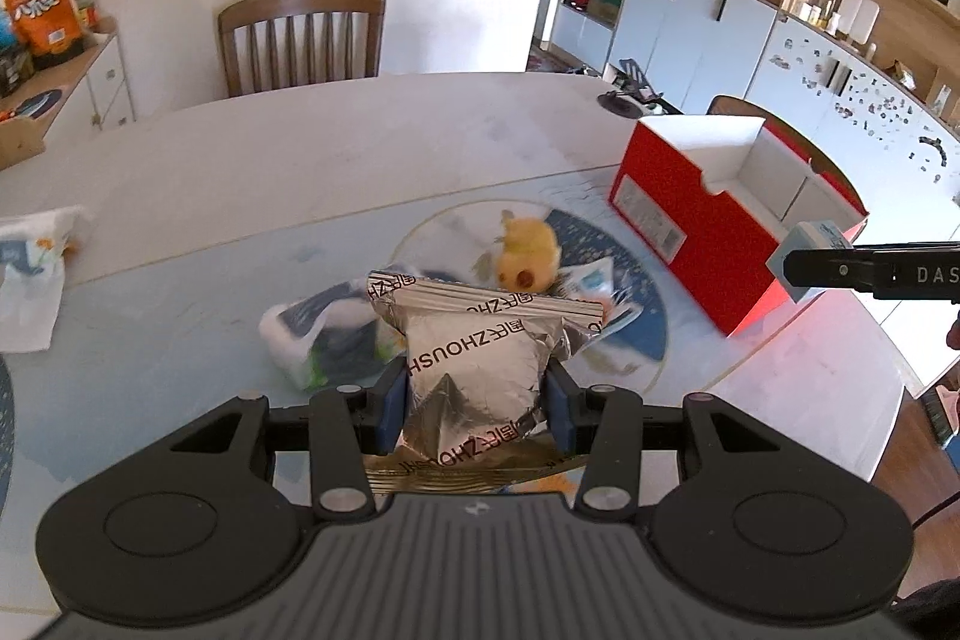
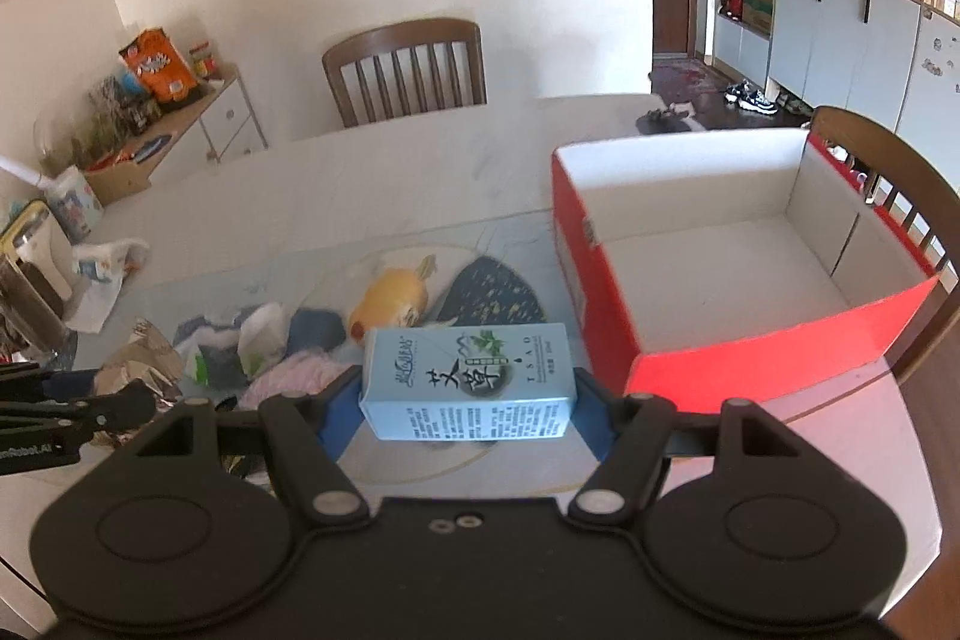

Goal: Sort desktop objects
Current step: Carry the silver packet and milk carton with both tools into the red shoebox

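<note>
My left gripper [image 1: 477, 400] is shut on a silver foil packet [image 1: 474, 376], held above the table mat. The right gripper [image 2: 465, 400] is shut on a light blue carton [image 2: 468, 382] lying sideways between its blue pads, lifted off the table. An open red box [image 2: 738, 274] with a white inside stands to the right; nothing lies in it. In the left wrist view the same red box [image 1: 708, 226] shows, with the right gripper's finger and the blue carton [image 1: 804, 244] beside it. A yellow plush toy [image 1: 528, 253] lies on the mat beyond the foil packet.
Tissue packs [image 1: 318, 340] and a pink cloth [image 2: 300, 376] lie on the mat. A white bag [image 1: 36, 274] sits far left. Two wooden chairs [image 2: 408, 70] stand at the table's far and right sides. A side cabinet [image 2: 180, 130] carries snack bags.
</note>
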The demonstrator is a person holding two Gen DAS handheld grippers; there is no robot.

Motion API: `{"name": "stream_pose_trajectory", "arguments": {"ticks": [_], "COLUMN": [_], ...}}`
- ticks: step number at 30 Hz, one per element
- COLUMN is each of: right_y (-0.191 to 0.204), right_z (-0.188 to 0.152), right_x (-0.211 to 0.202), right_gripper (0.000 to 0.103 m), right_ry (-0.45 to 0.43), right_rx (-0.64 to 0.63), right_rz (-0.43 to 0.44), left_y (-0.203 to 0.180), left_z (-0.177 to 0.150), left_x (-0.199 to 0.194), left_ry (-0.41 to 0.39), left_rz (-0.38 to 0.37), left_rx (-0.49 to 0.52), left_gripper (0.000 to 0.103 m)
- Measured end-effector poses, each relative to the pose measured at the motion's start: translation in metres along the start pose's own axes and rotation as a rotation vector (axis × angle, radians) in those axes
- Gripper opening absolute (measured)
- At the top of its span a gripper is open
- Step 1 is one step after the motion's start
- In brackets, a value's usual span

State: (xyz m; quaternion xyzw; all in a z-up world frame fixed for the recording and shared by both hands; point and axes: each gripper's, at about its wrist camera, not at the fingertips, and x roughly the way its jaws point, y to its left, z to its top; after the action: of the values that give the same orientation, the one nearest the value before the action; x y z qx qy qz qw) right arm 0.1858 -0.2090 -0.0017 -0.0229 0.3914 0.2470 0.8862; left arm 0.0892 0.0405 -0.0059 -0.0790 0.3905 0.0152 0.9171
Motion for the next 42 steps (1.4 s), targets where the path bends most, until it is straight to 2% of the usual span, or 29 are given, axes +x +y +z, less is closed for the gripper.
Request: {"name": "stream_pose_trajectory", "arguments": {"ticks": [9, 17, 34, 42], "right_y": [-0.037, -0.076, -0.154, -0.182], "right_z": [0.021, 0.037, 0.050, 0.056], "right_x": [-0.015, -0.017, 0.002, 0.025], "right_gripper": [0.070, 0.070, 0.070, 0.070], "right_ry": [-0.052, -0.069, -0.035, -0.001], "right_rx": [0.006, -0.015, -0.021, -0.026], "right_rz": [0.002, -0.018, -0.061, -0.072], "left_y": [-0.052, -0.109, -0.207, -0.239], "left_z": [0.037, 0.069, 0.111, 0.130], "left_x": [0.015, 0.047, 0.111, 0.148], "left_ry": [-0.037, -0.036, -0.015, 0.009], "left_rz": [-0.075, -0.133, -0.200, -0.189], "left_rx": [0.048, 0.093, 0.207, 0.275], "left_gripper": [0.044, 0.044, 0.044, 0.044]}}
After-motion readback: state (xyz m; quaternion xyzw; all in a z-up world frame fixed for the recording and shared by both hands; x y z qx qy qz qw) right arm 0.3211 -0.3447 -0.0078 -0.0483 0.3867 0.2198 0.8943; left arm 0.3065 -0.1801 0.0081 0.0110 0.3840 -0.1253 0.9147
